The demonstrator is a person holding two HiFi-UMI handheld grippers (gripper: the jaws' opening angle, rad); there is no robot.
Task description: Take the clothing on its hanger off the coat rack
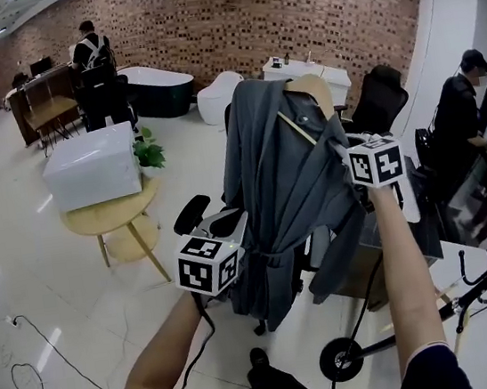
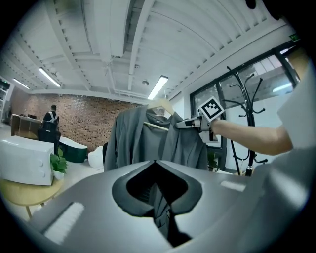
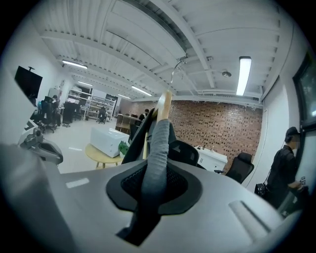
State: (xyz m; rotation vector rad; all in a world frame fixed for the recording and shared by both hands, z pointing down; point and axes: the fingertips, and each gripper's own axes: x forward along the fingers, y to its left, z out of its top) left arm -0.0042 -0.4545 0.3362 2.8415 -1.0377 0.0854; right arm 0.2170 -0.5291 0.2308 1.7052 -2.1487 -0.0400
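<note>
A grey coat (image 1: 282,184) hangs on a wooden hanger (image 1: 311,90), lifted free in the air in front of me. In the head view my right gripper (image 1: 342,139) is shut on the coat's shoulder, where the cloth lies over the hanger's arm. The right gripper view shows that fold of grey cloth (image 3: 157,158) pinched between the jaws, with the hanger (image 3: 165,106) rising behind. My left gripper (image 1: 241,241) is shut on the coat's lower front edge (image 2: 163,207). In the left gripper view the whole coat (image 2: 148,141) and the right gripper (image 2: 190,122) are visible, and the black coat rack (image 2: 245,118) stands behind them, apart from the coat.
A black office chair (image 1: 194,212) stands right behind the coat. A round wooden table (image 1: 94,221) at left carries a white box (image 1: 91,165) and a small plant (image 1: 148,153). A person (image 1: 459,114) stands at right. Cables (image 1: 23,355) and a wheel (image 1: 339,360) lie on the floor.
</note>
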